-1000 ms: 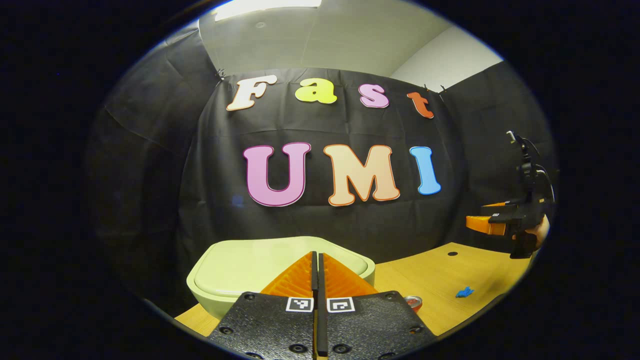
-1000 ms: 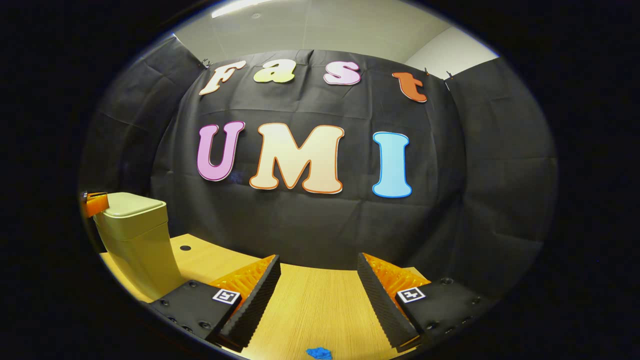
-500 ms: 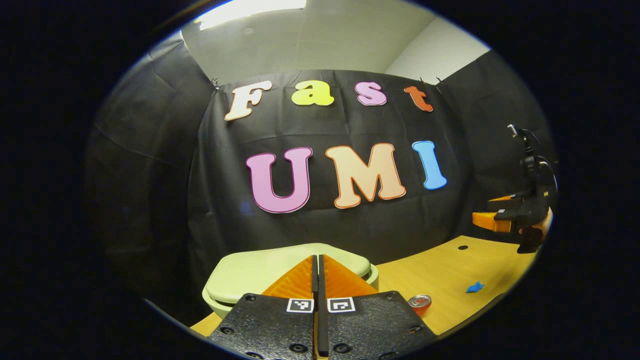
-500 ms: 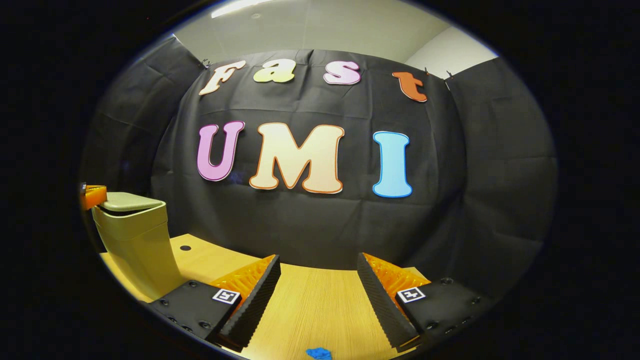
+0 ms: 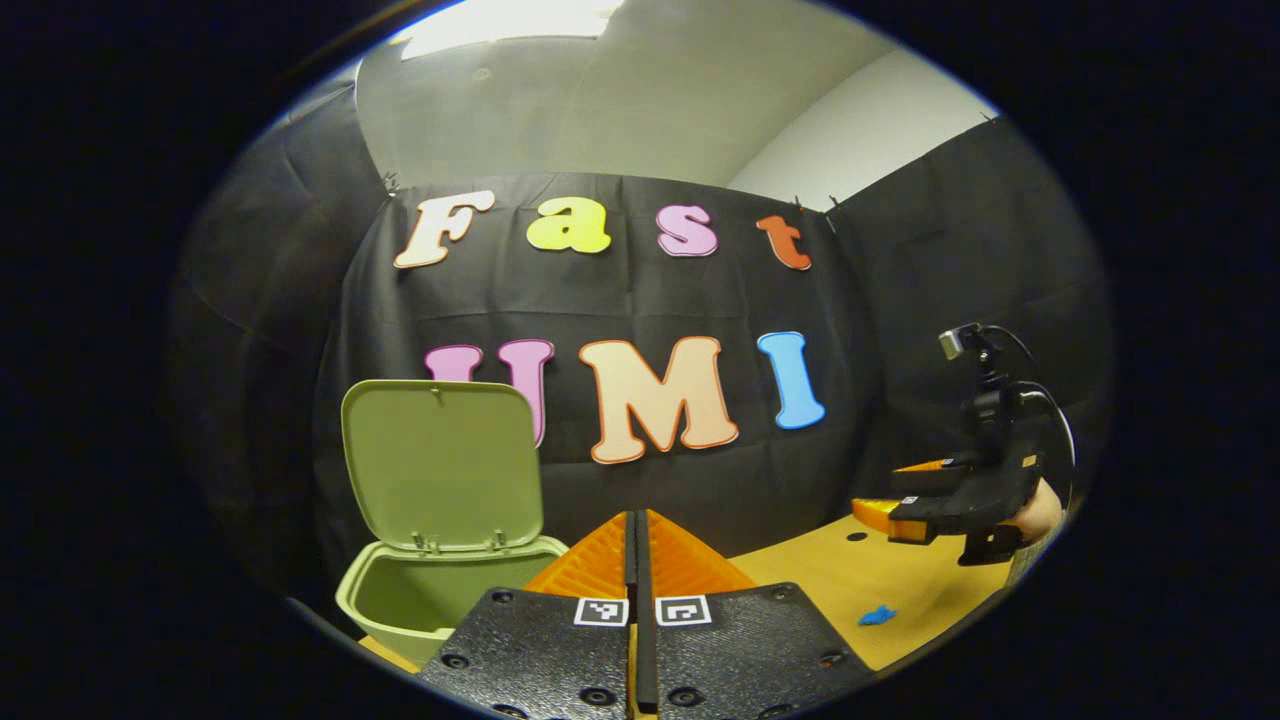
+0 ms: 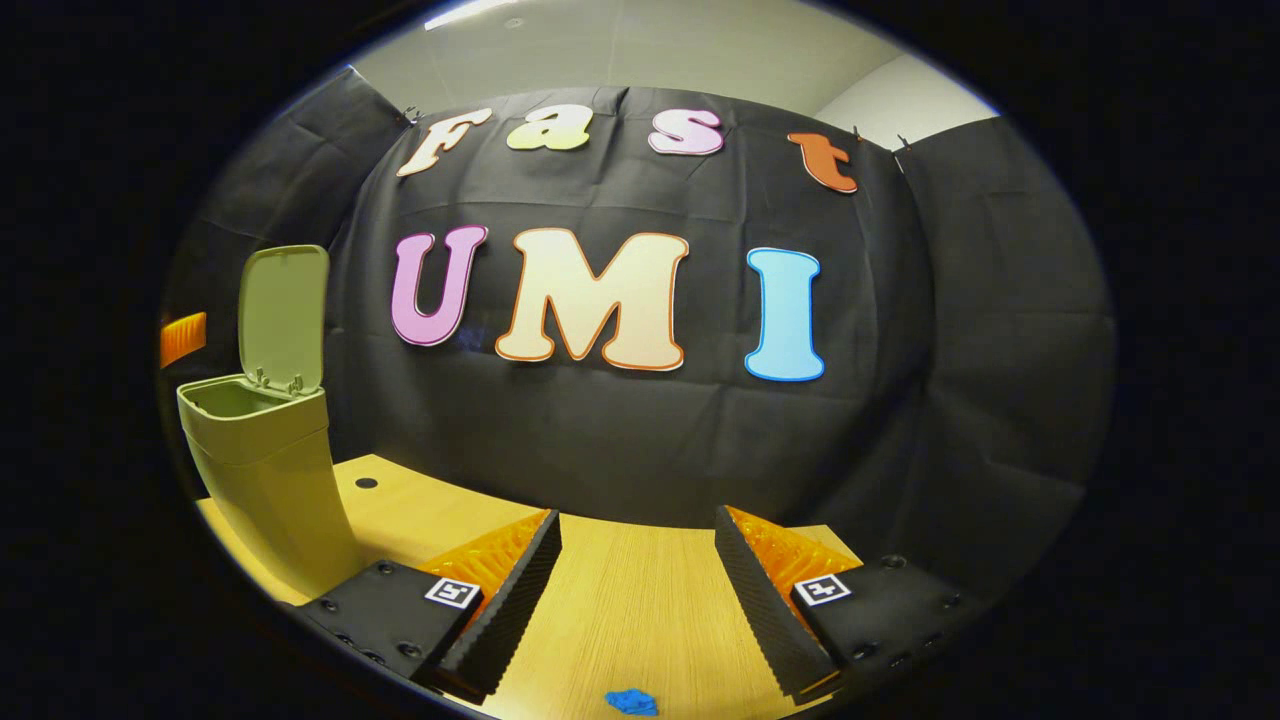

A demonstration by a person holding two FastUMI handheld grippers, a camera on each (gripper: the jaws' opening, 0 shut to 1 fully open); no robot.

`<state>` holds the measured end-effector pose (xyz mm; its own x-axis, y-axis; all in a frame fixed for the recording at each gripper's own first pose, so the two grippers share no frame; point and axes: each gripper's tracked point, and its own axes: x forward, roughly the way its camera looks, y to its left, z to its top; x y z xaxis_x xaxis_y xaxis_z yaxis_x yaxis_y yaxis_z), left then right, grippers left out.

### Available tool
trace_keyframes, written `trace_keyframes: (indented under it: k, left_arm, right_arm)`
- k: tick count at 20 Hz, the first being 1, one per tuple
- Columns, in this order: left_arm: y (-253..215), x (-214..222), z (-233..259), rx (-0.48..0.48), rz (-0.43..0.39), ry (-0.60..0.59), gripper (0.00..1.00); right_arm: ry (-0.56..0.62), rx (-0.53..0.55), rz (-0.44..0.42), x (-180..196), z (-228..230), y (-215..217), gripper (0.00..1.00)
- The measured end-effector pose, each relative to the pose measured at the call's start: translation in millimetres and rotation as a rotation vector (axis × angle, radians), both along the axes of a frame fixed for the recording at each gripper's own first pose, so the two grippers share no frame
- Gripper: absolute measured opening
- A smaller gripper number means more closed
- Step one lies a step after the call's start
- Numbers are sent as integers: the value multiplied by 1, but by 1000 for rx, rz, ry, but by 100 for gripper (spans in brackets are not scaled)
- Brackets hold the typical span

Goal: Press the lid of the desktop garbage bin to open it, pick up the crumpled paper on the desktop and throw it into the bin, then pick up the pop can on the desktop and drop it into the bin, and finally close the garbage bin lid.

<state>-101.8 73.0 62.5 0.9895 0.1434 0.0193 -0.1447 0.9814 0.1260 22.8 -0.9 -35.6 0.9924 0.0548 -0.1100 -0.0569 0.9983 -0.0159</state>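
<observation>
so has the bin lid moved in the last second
Yes. The lid has swung up from flat on the bin to upright, now standing against the booth wall behind it.

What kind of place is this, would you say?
Probably a staged recording booth, not a home: black cloth wall behind a wooden desktop, a green desktop bin with its lid up, and a handheld gripper.

The wooden table [image 6: 640,600] has a light grain and a small dark round hole [image 6: 366,483] at its far left part. Black cloth wall [image 6: 950,400] stands behind it, with white ceiling [image 5: 620,100] above
</observation>
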Motion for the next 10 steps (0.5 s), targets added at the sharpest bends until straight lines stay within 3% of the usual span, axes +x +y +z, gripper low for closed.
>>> trace_keyframes:
  k: [9,10]
  left_arm:
    - [-49,62,-73,-113,-137,101,0]
    - [-50,68,-80,-119,-142,114,4]
  right_arm:
    - [146,-91,19,6,-48,-11,98]
    - [160,-98,17,8,-53,-13,98]
